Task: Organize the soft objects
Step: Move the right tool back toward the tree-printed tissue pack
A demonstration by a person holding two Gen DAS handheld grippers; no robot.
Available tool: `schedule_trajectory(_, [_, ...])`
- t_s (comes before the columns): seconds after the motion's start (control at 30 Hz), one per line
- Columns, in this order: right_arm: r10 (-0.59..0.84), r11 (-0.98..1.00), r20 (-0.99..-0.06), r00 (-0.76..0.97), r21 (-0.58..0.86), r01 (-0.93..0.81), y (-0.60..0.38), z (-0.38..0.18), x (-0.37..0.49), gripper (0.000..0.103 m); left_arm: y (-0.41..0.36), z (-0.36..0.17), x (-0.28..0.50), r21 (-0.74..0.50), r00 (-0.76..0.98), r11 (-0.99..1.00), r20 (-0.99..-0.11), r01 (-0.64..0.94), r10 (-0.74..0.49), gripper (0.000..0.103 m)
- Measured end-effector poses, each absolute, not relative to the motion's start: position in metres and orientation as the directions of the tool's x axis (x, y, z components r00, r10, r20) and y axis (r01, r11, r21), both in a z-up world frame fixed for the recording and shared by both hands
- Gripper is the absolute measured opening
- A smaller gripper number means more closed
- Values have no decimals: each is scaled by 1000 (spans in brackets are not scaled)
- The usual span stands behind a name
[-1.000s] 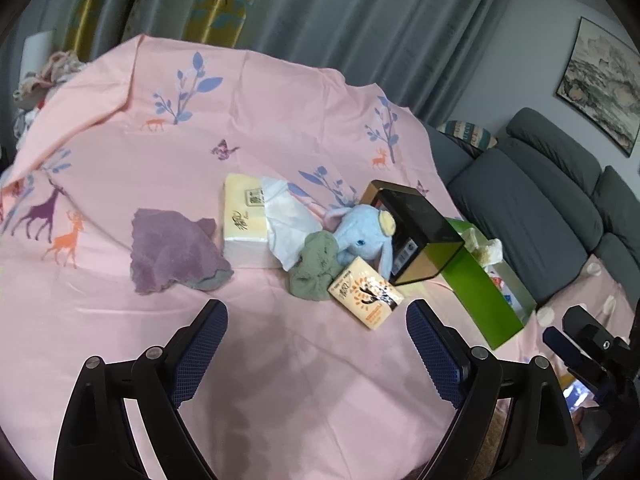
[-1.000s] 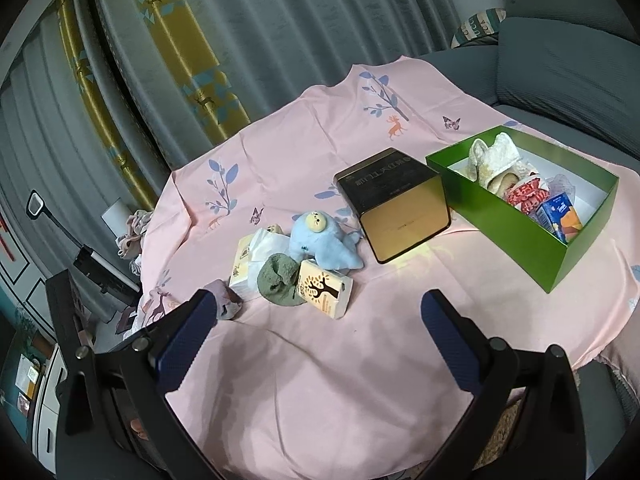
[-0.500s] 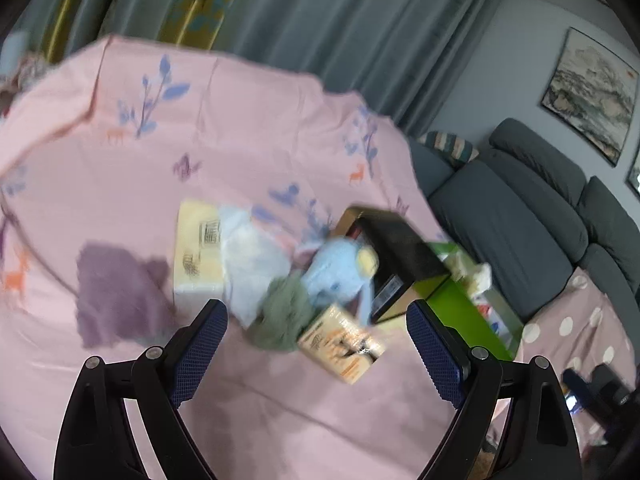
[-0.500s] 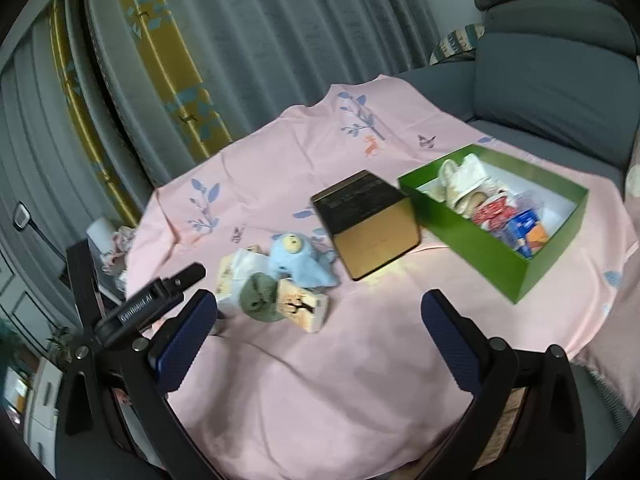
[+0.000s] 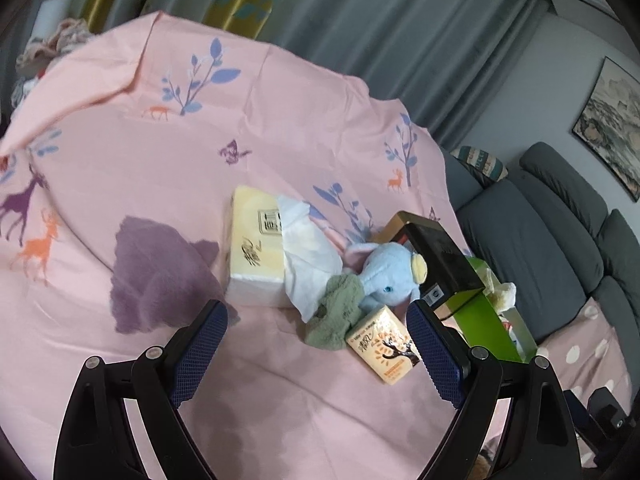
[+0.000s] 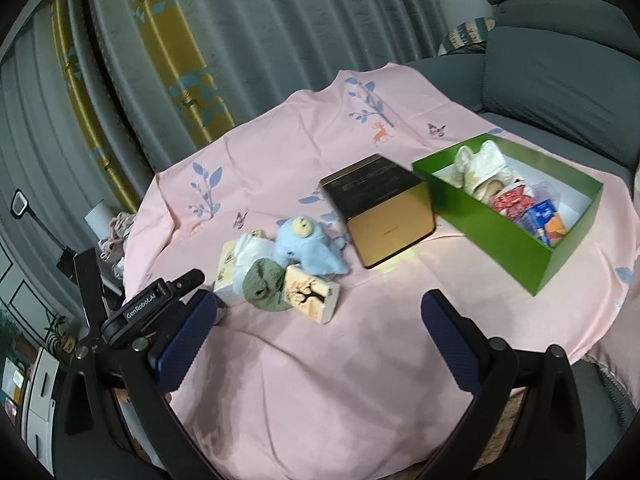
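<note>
On the pink tablecloth point(image 5: 160, 168) lies a pile: a blue plush elephant point(image 5: 386, 276), a green knitted sock point(image 5: 336, 312), a white cloth point(image 5: 308, 256), a pale yellow tissue pack point(image 5: 250, 252) and a small tree-print tissue pack point(image 5: 384, 344). A purple cloth point(image 5: 156, 276) lies to their left. My left gripper point(image 5: 318, 344) hovers open just short of the sock and small pack, nothing between its fingers. My right gripper point(image 6: 320, 332) is open over bare cloth, nearer the table's edge than the elephant point(image 6: 308, 248) and sock point(image 6: 264, 284).
A black and gold tin point(image 6: 380, 208) stands beside an open green box point(image 6: 500, 232) that holds a cream plush and packets. A grey sofa point(image 5: 560, 240) runs along the right, curtains point(image 6: 240, 40) behind. The left gripper's body point(image 6: 152, 308) shows in the right wrist view.
My left gripper has moved forward toward the pile, which now looks larger and closer. The right wrist view has shifted slightly; the left gripper's body has come into it at the left.
</note>
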State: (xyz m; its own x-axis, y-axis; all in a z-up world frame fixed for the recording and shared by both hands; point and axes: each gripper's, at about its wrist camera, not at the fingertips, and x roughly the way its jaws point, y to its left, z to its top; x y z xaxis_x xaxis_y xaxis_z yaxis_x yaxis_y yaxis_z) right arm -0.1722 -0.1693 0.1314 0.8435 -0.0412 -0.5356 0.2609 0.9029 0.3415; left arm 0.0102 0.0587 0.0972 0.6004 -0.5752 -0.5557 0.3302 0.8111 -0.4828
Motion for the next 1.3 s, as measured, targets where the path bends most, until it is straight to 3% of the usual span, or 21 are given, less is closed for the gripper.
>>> schedule_trajectory(0.23, [-58, 923, -543, 838, 290, 252, -158, 126, -172, 102, 58, 99, 7, -463, 601, 821, -567, 334, -564, 91])
schedule_trajectory(1.0, [-6, 874, -584, 812, 392, 288, -175, 86, -153, 102, 65, 95, 8, -404, 602, 863, -620, 305, -503, 91])
schedule_trajectory(1.3, [51, 846, -611, 790, 447, 291, -188, 65, -129, 102, 86, 83, 5, -354, 613, 912, -680, 206, -403, 91])
